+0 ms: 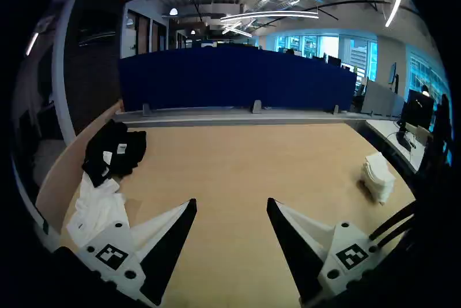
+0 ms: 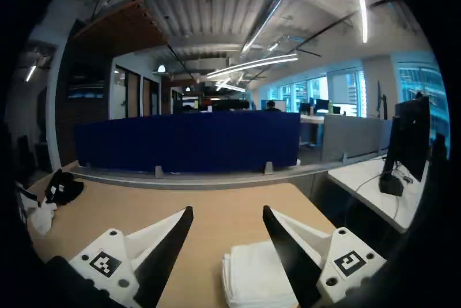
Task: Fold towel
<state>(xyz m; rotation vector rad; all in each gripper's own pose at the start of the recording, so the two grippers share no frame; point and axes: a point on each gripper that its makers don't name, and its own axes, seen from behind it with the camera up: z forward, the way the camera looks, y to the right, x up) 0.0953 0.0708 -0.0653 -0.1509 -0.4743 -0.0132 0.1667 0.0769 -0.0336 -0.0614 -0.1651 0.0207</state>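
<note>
On desk (image 1: 242,158): folded towels (image 2: 249,274); black clothes (image 1: 112,155), tag (image 1: 121,148) unreadable.

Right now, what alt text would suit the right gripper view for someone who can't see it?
An open hand-held gripper hovers by a stack of folded white towels on a wooden table; a blue divider stands behind.
</note>
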